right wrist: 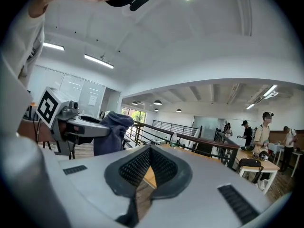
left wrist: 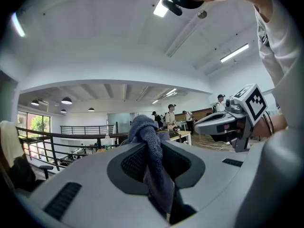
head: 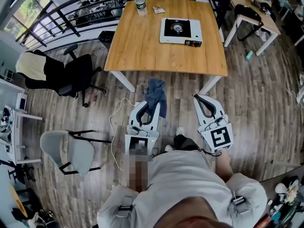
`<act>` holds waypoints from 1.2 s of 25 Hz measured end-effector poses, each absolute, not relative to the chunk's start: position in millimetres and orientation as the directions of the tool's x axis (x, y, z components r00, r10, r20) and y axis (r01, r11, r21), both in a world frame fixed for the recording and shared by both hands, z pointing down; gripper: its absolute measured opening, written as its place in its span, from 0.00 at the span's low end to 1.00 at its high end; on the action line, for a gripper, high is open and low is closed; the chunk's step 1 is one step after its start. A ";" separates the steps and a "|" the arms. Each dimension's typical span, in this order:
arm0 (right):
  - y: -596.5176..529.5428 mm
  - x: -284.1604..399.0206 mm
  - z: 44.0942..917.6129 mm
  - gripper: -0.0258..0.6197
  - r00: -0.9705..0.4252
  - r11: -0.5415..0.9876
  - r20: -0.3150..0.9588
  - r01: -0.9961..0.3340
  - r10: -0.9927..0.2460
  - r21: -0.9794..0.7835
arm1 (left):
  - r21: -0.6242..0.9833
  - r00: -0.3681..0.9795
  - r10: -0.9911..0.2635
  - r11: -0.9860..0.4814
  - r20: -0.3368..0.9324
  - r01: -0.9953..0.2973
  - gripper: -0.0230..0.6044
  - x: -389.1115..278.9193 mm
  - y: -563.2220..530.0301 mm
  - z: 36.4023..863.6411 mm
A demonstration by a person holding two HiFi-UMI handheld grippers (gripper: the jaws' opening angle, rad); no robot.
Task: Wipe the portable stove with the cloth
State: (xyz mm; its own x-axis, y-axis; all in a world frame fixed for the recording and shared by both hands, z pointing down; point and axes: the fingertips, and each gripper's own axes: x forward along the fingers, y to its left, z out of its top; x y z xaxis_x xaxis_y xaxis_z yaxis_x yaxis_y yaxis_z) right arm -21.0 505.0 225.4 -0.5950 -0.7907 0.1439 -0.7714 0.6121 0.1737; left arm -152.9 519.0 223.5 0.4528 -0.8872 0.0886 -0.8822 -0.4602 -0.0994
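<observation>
The portable stove (head: 180,31), white with a black burner, sits on the wooden table (head: 142,46) toward its far right. I stand back from the table's near edge. A dark blue cloth (head: 156,95) hangs from my left gripper (head: 152,104), which is shut on it. In the left gripper view the cloth (left wrist: 153,160) is bunched between the jaws and droops down. To the right, my right gripper (head: 199,99) is level and shut with nothing in it. In the right gripper view its jaws (right wrist: 149,150) meet, and the left gripper's cloth (right wrist: 110,132) shows at the left.
A water bottle (head: 140,3) and a small packet (head: 158,9) stand at the table's far edge. A black office chair (head: 71,75) and a grey chair (head: 71,151) are at my left, and a white cable (head: 116,122) lies on the floor. Another table (head: 254,11) stands at the right.
</observation>
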 end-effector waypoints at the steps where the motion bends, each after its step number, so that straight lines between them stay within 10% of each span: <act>1: 495.9 -18.8 224.6 0.07 -0.599 0.615 0.141 -0.769 -0.788 0.172 | -0.102 0.448 -0.889 -0.456 0.090 -0.884 0.18 -150.7 510.4 222.4; 30: 303.4 40.4 238.0 0.07 -0.642 0.657 0.144 -0.745 -0.753 0.116 | -0.127 0.410 -0.902 -0.426 0.137 -0.896 0.18 -95.7 328.6 229.6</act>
State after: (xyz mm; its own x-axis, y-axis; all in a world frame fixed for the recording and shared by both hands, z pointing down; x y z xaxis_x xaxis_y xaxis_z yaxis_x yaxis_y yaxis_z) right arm 40.4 303.4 238.0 -0.6419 -0.7531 0.1444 -0.7448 0.6571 0.1160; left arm -95.7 328.6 229.6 0.4099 -0.9018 0.1371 -0.8956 -0.4264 -0.1269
